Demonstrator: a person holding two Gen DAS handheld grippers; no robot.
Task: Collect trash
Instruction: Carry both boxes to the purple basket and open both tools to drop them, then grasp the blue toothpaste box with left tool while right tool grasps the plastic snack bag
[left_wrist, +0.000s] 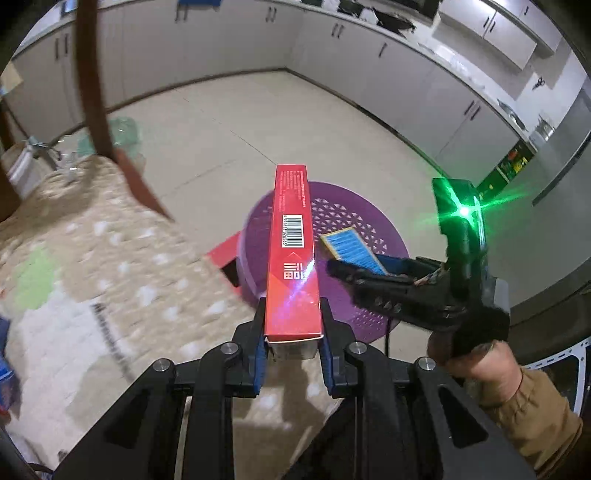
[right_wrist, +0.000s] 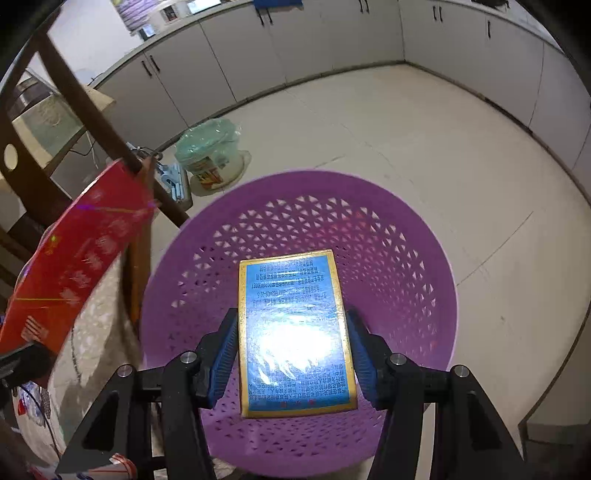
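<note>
My left gripper (left_wrist: 292, 325) is shut on a long red box (left_wrist: 293, 251) with a barcode, held over the table edge and pointing at the purple perforated basket (left_wrist: 351, 221) on the floor. My right gripper (right_wrist: 291, 332) is shut on a flat blue box with a gold border (right_wrist: 293, 332), held over the open basket (right_wrist: 406, 258). In the left wrist view the right gripper (left_wrist: 332, 266) and blue box (left_wrist: 351, 251) hang above the basket. The red box shows at the left of the right wrist view (right_wrist: 74, 258).
A table with a beige patterned cloth (left_wrist: 110, 277) lies left. A brown chair frame (right_wrist: 92, 122) stands by it. A bin with a green plastic liner (right_wrist: 210, 147) sits on the tiled floor. White cabinets (right_wrist: 295, 48) line the walls.
</note>
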